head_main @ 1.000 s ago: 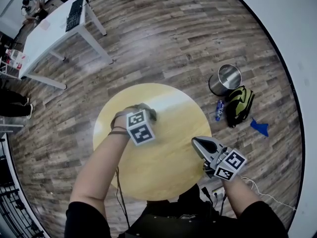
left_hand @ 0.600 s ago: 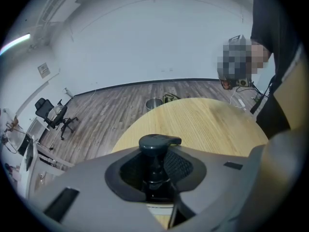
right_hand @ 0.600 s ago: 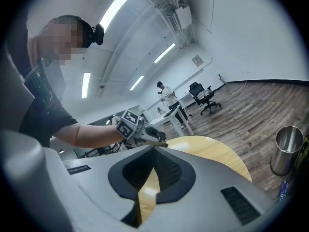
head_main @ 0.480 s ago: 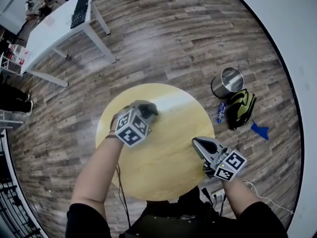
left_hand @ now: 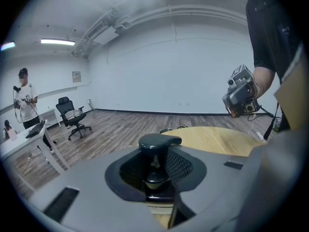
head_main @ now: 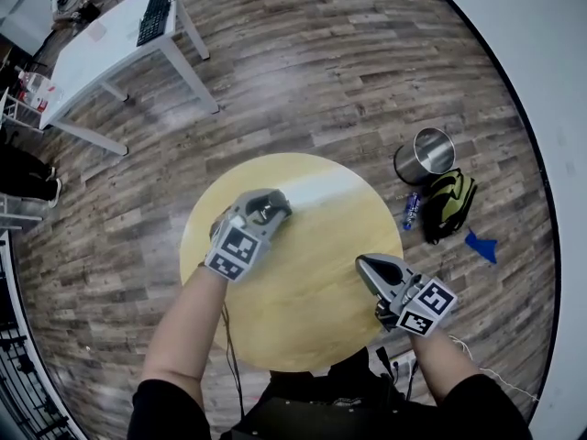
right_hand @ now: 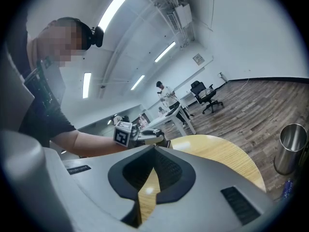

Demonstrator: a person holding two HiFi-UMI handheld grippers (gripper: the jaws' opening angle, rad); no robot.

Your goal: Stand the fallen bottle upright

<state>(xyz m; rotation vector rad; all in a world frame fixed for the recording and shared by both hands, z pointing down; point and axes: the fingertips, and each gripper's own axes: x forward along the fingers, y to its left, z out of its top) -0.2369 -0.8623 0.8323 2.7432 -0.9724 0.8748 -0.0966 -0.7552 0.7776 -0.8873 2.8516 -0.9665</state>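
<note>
Right, my left gripper (head_main: 265, 208) has its fingers clamped on the bottle (left_hand: 159, 142), cap up above the bench (head_main: 312, 302), while the right gripper (head_main: 369, 265), fingers closed and empty, sits apart.

One round table (head_main: 321, 324) is standing. Over it two grippers are hovering, left gripper (head_main: 272, 207) and right gripper (head_main: 365, 264), with one pump bottle (left_hand: 157, 141). Beside the table one metal bin (head_main: 429, 152) and one backpack (head_main: 447, 204) are sitting.

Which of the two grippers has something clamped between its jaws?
The left gripper: its jaws are closed on a dark-capped bottle. The right gripper has its jaws pressed together with nothing between them.
</note>
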